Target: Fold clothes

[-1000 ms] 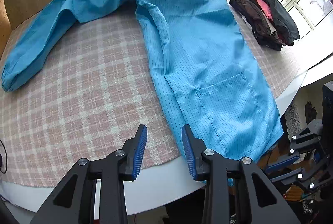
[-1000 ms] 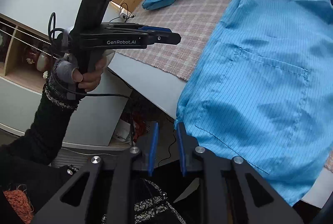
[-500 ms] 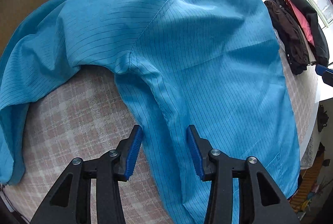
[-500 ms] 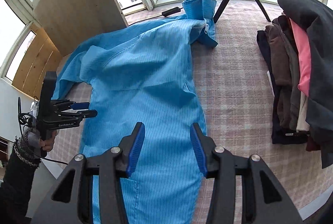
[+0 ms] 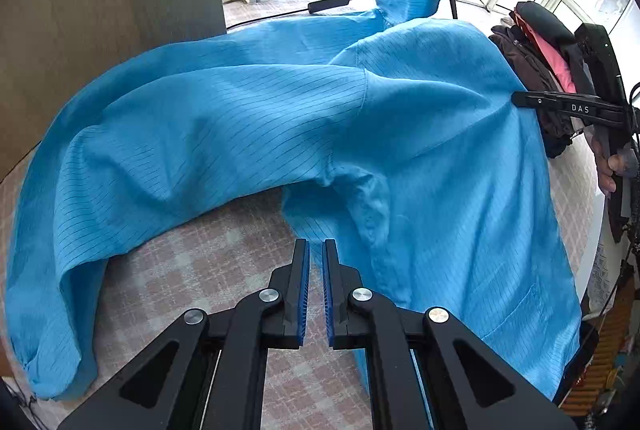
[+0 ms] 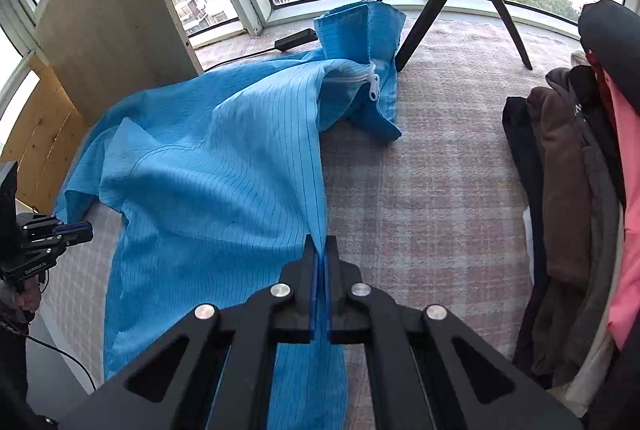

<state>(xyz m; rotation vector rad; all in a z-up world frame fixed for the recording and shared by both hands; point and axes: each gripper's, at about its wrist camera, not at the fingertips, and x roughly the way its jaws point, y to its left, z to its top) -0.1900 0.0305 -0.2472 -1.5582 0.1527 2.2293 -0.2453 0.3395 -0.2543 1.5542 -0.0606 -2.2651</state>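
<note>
Pinching the front edge of the blue coat (image 6: 208, 190), the right gripper (image 6: 320, 254) is seen at the lower middle of its own view, its jaws having just been closing until the fabric edge is clamped between the blue pads; the cloth rises from the table into that grip, so the edge seems to be held for a fold across the body. In the left wrist view the left gripper (image 5: 315, 254) is shown at the lower middle with its jaws likewise just drawn nearly together, a thin gap left between the pads; its tips sit at the side seam just below the armpit, but whether cloth is caught there cannot be told. The coat is spread over the checked tablecloth (image 6: 432, 190), its sleeve (image 5: 120, 190) draped toward the left of the frame and its collar (image 6: 360, 30) standing at the upper middle beside a tripod (image 6: 460, 2). A pile of dark clothes (image 6: 568, 190) is kept at the right edge, well apart, presumably awaiting folding in turn.
</note>
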